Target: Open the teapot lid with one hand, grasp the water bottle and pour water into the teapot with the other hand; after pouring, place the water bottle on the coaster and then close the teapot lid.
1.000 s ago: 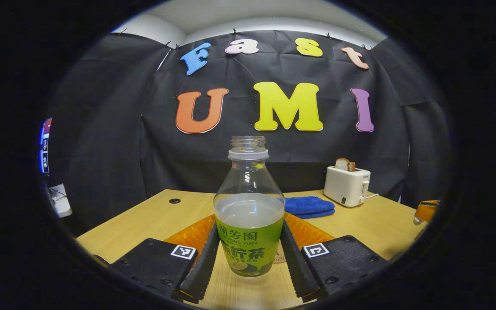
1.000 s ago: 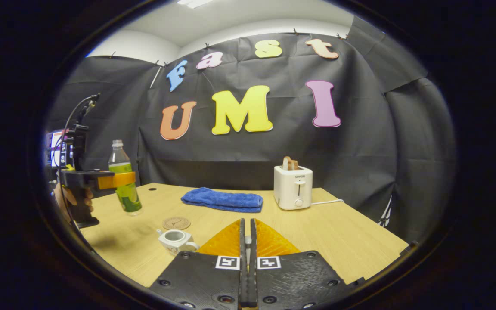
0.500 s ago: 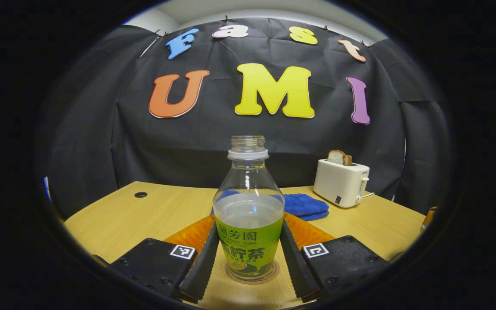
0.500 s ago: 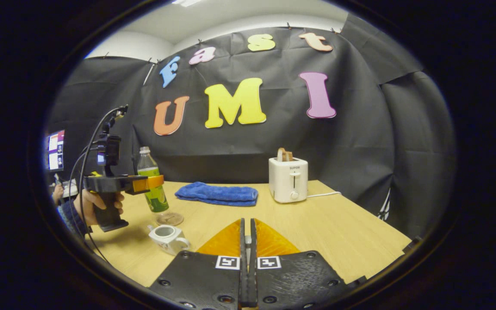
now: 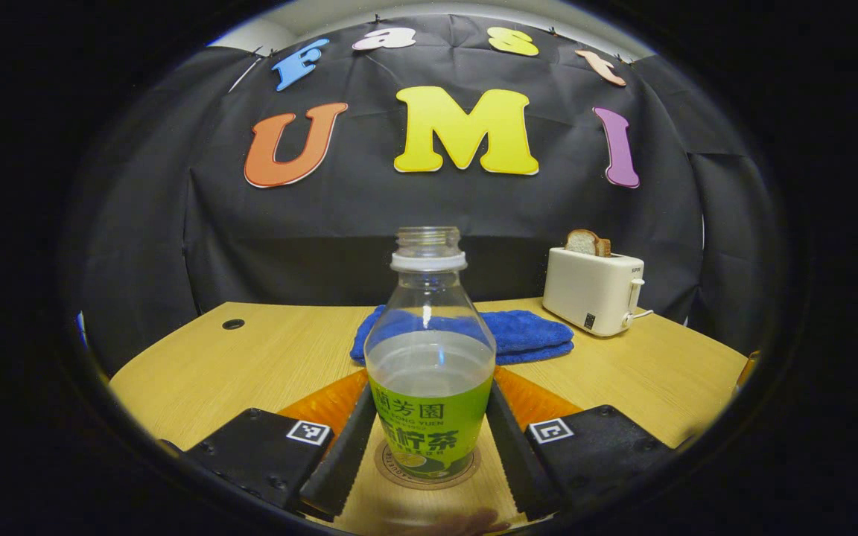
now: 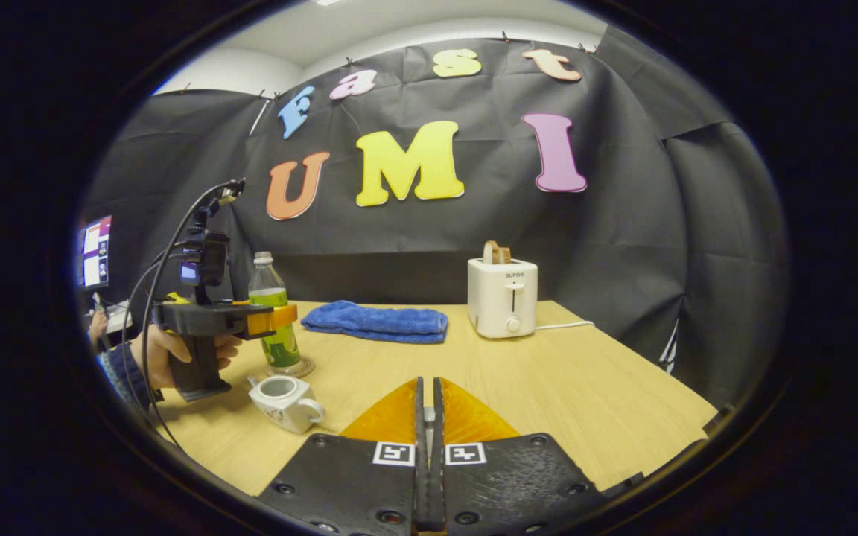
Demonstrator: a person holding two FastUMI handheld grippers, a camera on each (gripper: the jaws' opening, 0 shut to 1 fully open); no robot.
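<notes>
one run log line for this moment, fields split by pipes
left gripper shut on green-labelled plastic water bottle | bottle on round coaster | white teapot open | right gripper shut

bottle (image 5: 430, 387) on coaster (image 5: 399, 470), teapot (image 6: 284, 401) beside

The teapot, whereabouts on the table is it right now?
In the right gripper view the teapot sits lidless at the table's near left edge, just in front of the bottle on its coaster, held in the left claw.

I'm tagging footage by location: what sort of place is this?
Probably a staged recording booth, not a real kitchen: black cloth wall behind a light wooden table, with a white toaster, folded blue towel and small white teapot as props.
</notes>
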